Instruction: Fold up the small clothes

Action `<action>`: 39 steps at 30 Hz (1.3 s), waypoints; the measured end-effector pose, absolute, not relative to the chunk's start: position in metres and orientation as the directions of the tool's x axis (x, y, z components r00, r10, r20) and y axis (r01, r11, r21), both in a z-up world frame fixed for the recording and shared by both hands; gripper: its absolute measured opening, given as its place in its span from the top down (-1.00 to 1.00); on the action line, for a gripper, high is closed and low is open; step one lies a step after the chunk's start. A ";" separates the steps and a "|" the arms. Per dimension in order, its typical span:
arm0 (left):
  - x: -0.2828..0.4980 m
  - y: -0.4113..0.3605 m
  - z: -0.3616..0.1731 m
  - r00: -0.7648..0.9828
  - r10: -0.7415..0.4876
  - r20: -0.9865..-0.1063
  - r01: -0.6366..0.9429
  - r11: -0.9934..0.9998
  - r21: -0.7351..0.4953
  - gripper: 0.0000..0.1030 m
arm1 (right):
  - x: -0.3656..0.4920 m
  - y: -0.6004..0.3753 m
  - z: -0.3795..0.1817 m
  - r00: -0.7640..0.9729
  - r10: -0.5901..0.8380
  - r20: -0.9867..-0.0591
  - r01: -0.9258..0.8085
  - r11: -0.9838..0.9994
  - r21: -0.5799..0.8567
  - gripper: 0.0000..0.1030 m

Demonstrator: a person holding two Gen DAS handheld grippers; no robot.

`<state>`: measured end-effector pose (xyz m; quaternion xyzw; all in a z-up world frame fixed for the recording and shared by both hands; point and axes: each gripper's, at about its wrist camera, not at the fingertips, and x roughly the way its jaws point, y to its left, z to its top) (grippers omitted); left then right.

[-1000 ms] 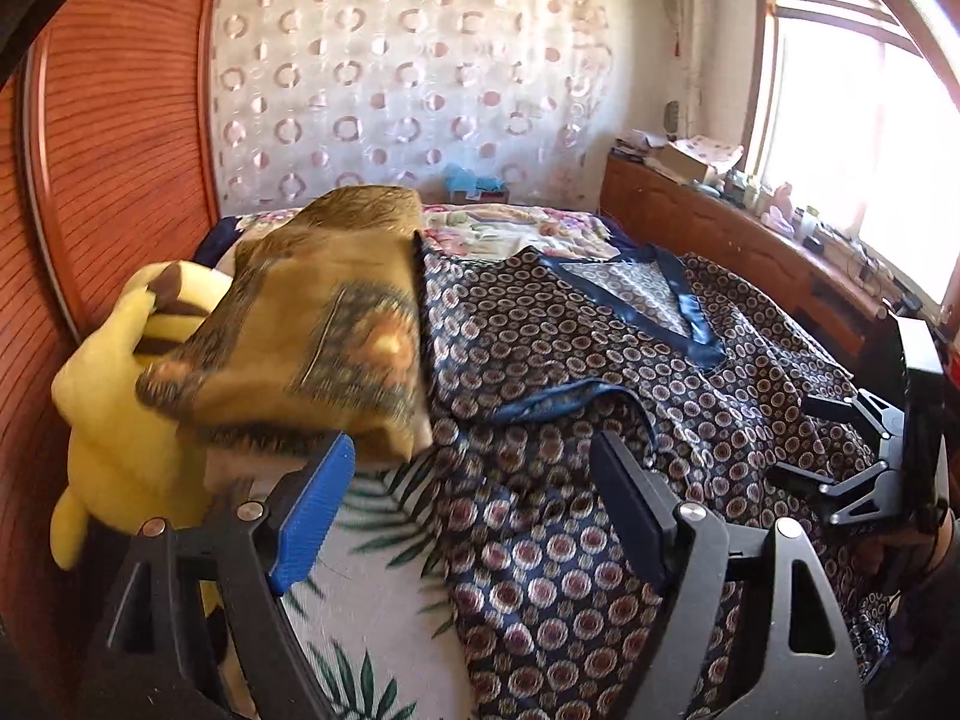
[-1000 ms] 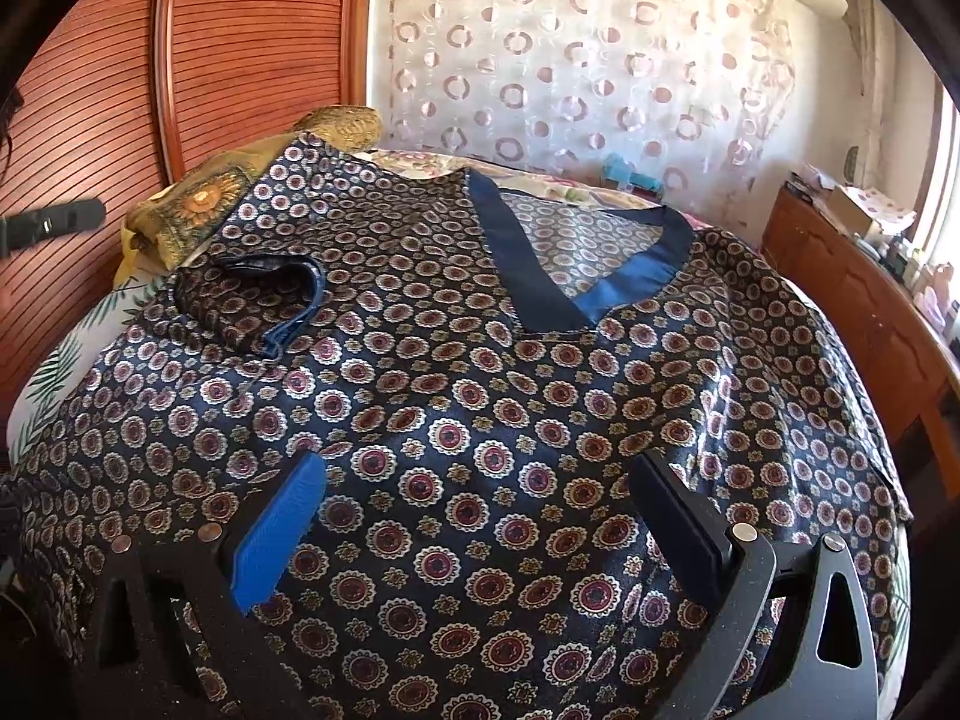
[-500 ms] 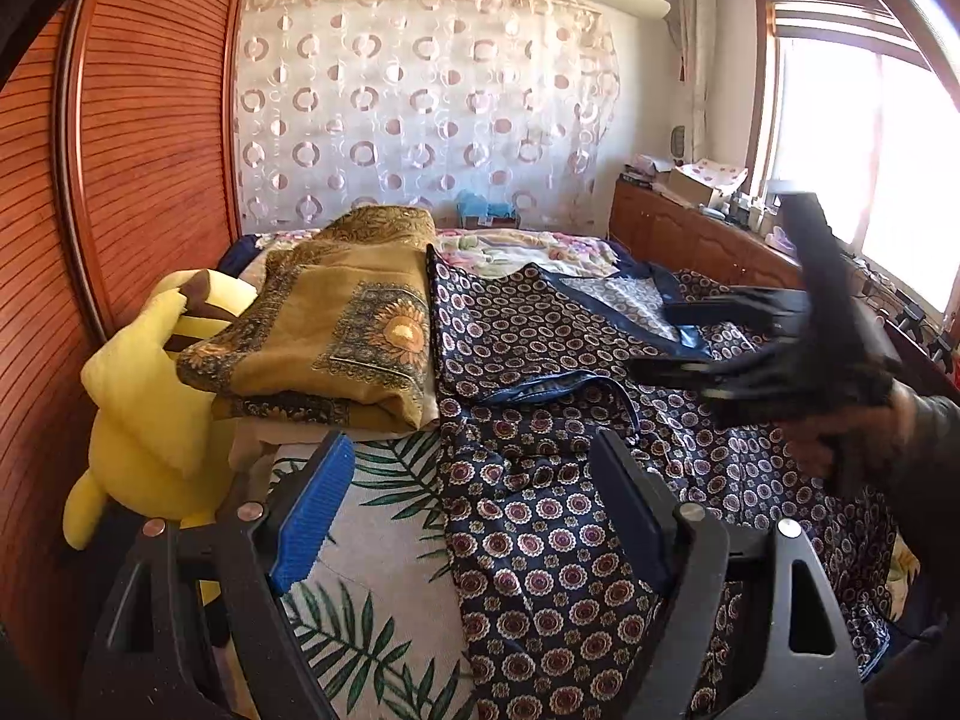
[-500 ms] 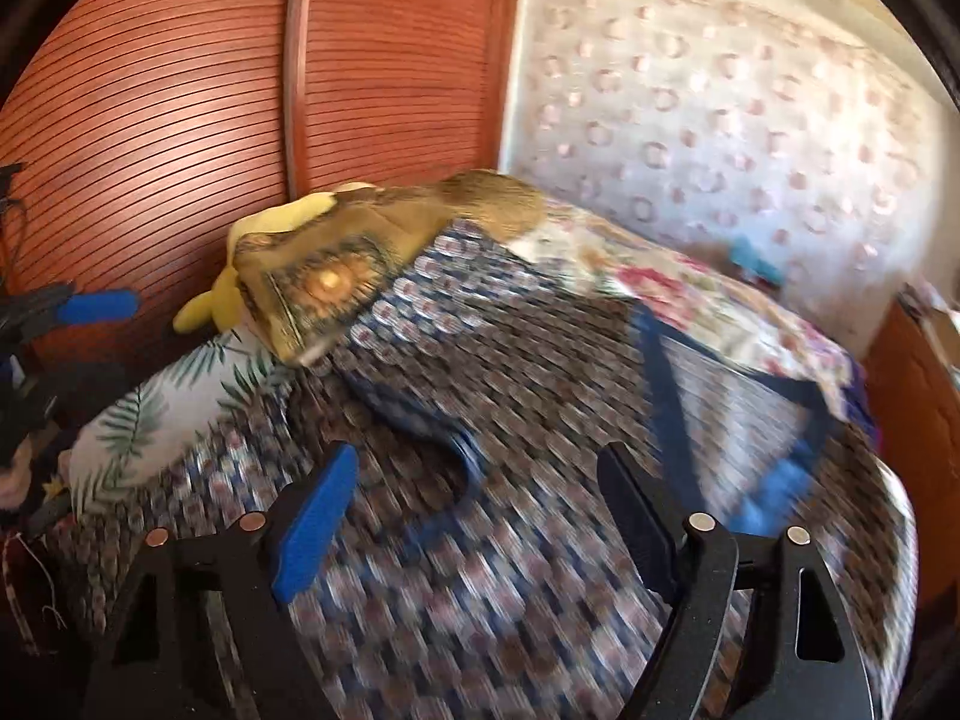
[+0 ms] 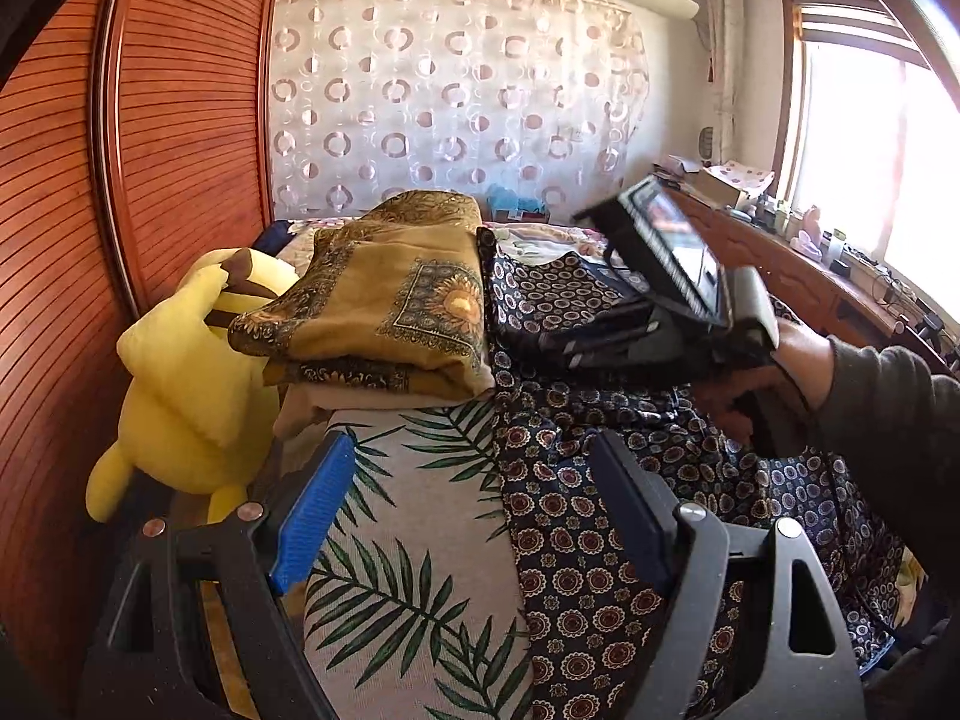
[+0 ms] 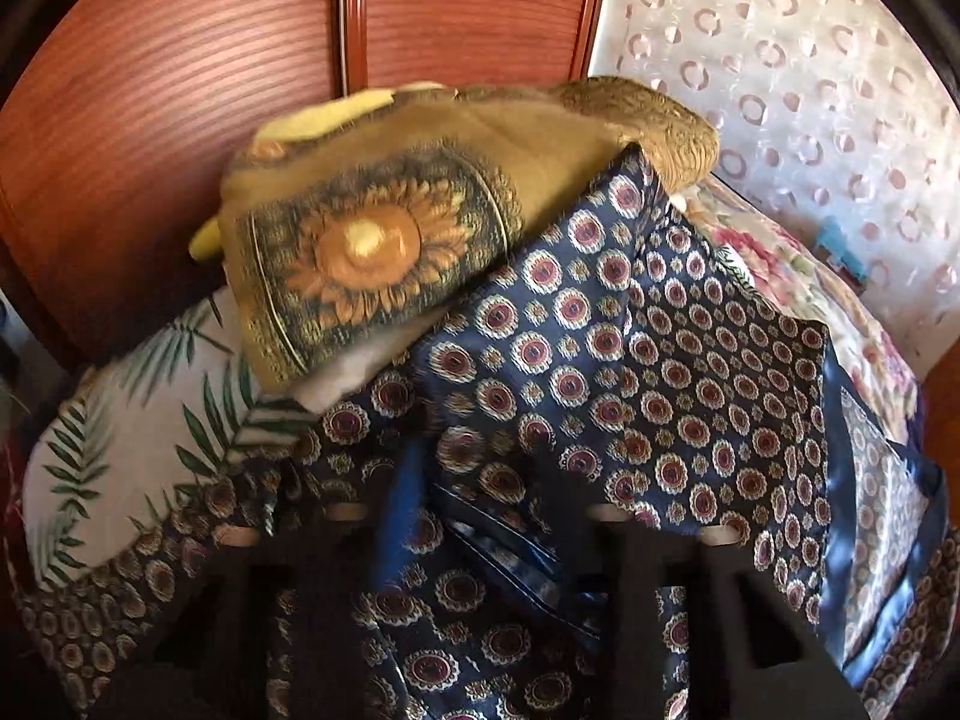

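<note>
From the yellow plush toy past the folded sunflower cloth, our left gripper hangs spread and empty over the bed while our right gripper, jaws just closing, pinches the navy patterned top's sleeve; we read no writing.

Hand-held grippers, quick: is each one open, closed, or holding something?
Left hand-held gripper: open, holding nothing.
Right hand-held gripper: jaws just closing on the navy medallion-print satin top's blue-trimmed sleeve.
</note>
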<state>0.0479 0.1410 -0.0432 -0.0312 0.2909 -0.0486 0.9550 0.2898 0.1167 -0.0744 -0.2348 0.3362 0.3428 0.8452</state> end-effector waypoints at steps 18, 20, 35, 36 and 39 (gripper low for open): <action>0.079 0.097 -0.051 0.805 -0.137 -0.577 0.119 0.990 -0.069 -0.58 | 0.355 0.050 -0.049 0.724 0.284 -0.628 -0.436 0.895 -0.097 -0.14; 0.084 0.088 -0.050 0.798 -0.145 -0.585 0.137 0.989 -0.059 -0.58 | 0.342 0.043 -0.048 0.722 0.292 -0.628 -0.446 0.890 -0.099 -0.15; 0.120 0.009 -0.056 0.737 -0.231 -0.635 0.260 0.964 -0.049 -0.58 | 0.249 -0.097 -0.066 0.663 0.231 -0.712 -0.423 0.900 -0.102 -0.59; 0.123 0.003 -0.057 0.729 -0.237 -0.642 0.272 0.961 -0.046 -0.58 | 0.246 -0.103 -0.068 0.661 0.223 -0.716 -0.412 0.906 -0.099 -0.59; 0.132 -0.013 -0.060 0.707 -0.244 -0.664 0.295 0.955 -0.037 -0.58 | 0.231 -0.124 -0.063 0.666 0.232 -0.709 -0.398 0.915 -0.074 -0.59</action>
